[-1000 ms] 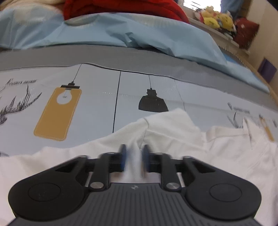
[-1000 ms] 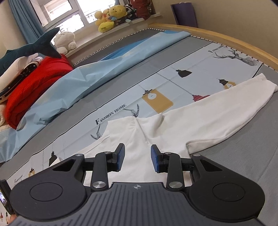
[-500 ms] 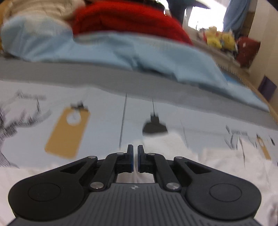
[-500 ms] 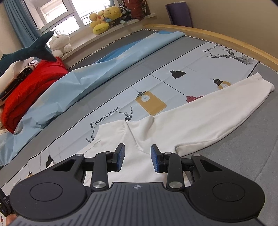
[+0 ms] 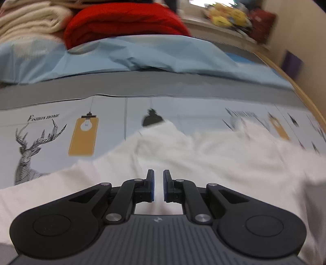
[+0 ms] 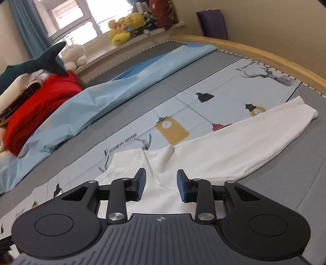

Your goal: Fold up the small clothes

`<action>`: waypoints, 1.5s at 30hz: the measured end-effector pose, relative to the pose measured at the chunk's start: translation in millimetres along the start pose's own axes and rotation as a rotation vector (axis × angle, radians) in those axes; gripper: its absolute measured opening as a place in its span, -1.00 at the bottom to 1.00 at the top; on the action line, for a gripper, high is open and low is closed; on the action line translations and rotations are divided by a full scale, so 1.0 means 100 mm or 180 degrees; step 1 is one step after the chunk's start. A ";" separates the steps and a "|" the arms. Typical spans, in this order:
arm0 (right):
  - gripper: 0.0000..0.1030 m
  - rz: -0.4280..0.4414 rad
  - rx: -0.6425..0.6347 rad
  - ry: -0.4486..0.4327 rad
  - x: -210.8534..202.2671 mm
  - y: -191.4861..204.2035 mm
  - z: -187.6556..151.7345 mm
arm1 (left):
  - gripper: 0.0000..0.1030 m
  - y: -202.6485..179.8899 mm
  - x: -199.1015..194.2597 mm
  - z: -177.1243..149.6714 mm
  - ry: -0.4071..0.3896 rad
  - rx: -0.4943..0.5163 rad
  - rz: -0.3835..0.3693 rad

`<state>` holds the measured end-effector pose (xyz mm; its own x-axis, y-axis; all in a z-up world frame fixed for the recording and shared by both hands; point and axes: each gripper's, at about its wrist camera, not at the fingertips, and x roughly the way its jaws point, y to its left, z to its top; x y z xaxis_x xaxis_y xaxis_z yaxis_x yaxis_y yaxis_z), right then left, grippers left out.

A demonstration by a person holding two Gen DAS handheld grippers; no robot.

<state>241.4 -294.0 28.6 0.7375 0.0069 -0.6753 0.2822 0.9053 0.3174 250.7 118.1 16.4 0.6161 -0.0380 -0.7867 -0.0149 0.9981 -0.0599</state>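
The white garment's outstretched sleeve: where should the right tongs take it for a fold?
At the cuff, the free end of the sleeve, coming from above onto its edge. The sleeve lies flat and straight on the bedspread, so lifting the cuff lets it swing over the body.

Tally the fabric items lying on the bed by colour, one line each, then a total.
White: 1, the long-sleeved top
Red: 1, the folded blanket
Light blue: 1, the crumpled sheet
Cream: 1, the folded blanket
Total: 4

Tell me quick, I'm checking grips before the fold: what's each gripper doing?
Left gripper: jaws opening, narrow gap, nothing between them; white garment lies below.
Right gripper: open, empty, above the garment.
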 end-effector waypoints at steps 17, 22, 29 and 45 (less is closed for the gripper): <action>-0.32 0.0373 -0.0860 0.0623 -0.89 -1.01 -0.84 | -0.81 0.15 -1.17 -2.31 0.0690 -0.1006 -0.0155; -0.28 0.0172 -0.1135 0.1083 -0.70 -1.22 -1.32 | -0.53 0.20 -1.02 -2.63 0.1120 -0.1101 -0.0022; -0.20 -0.0133 -0.1328 0.1280 -0.54 -1.38 -1.69 | -0.41 0.11 -1.01 -2.84 0.1248 -0.1098 -0.0031; -0.28 -0.0126 -0.1357 0.1298 -0.52 -1.38 -1.82 | -0.66 -0.02 -0.96 -2.84 0.1249 -0.0865 0.0046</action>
<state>52.8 -341.8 -101.0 0.4122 0.0558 -0.9094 -0.0290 0.9984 0.0482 -32.6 105.8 -82.3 0.2713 -0.0920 -0.9581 -0.2590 0.9517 -0.1647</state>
